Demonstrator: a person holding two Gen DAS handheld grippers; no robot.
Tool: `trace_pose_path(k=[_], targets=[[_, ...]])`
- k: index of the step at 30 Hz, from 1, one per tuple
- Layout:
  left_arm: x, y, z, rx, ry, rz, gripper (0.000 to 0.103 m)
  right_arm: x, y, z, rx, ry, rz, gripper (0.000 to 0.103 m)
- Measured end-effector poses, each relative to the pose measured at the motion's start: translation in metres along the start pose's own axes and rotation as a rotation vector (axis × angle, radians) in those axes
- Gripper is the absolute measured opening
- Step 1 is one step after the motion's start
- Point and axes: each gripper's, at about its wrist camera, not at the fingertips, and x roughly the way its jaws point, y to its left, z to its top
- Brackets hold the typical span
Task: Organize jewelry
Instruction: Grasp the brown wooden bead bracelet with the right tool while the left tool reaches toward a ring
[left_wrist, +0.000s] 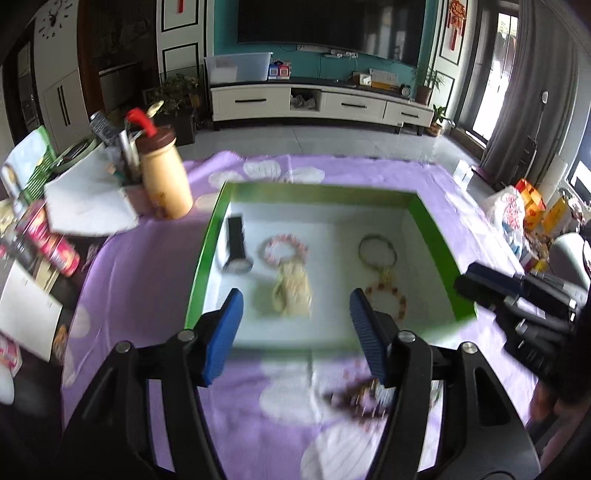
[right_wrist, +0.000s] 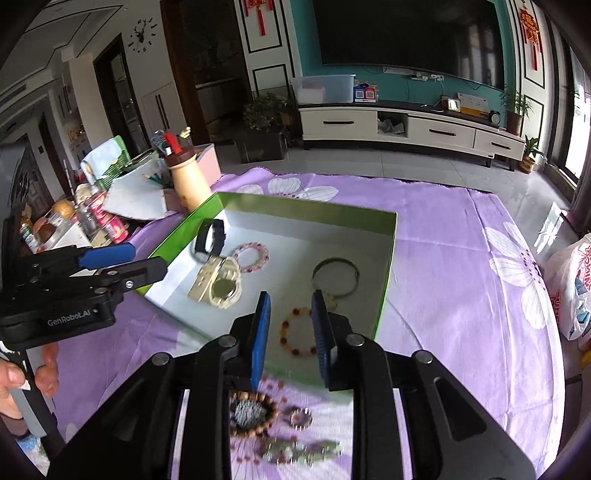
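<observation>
A green-rimmed box (left_wrist: 207, 251) (right_wrist: 386, 288) sits on the purple cloth. It holds a black watch (left_wrist: 235, 245) (right_wrist: 209, 240), a pink bead bracelet (left_wrist: 285, 249) (right_wrist: 251, 256), a gold watch (left_wrist: 291, 291) (right_wrist: 218, 284), a thin metal bangle (left_wrist: 377, 250) (right_wrist: 335, 277) and a red-orange bead bracelet (left_wrist: 388, 299) (right_wrist: 298, 330). On the cloth in front lie a brown wooden bead bracelet (right_wrist: 253, 410), a small ring (right_wrist: 301, 417) and a pale chain bracelet (right_wrist: 303, 452). My left gripper (left_wrist: 295, 310) (right_wrist: 122, 262) is open and empty. My right gripper (right_wrist: 290, 317) (left_wrist: 480, 280) is open and empty above the box's near edge.
A tan bottle with a brown cap (left_wrist: 164, 173) (right_wrist: 188, 181), a pen holder (left_wrist: 127, 155), papers (left_wrist: 88, 199) and cans (left_wrist: 55, 243) crowd the table's left. Snack bags (left_wrist: 517, 214) (right_wrist: 572, 288) lie at the right. A TV stand (left_wrist: 317, 103) stands beyond the table.
</observation>
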Motion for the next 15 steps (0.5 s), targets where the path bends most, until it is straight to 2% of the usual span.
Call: trace_pose_path(k=[4,6,9,12,15], targets=[[-0.008,0.010,-0.038,-0.003,0.037,0.036,0.065,-0.012,0.008,-0.036,-0.021,0.054,0.056,0.024],[-0.005,0.019,-0.057,-0.029,0.074,0.041,0.065,-0.012,0.016,-0.057,-0.052,0.089,0.056,0.024],[0.001,0.029,-0.087,-0.082,0.129,0.002,0.065,-0.007,0.033,-0.090,-0.101,0.143,0.085,0.024],[0.009,0.032,-0.105,-0.109,0.180,-0.023,0.065,-0.001,0.048,-0.104,-0.155,0.163,0.086,0.024],[0.013,0.033,-0.111,-0.104,0.203,-0.026,0.065,0.007,0.060,-0.102,-0.205,0.157,0.100,0.024]])
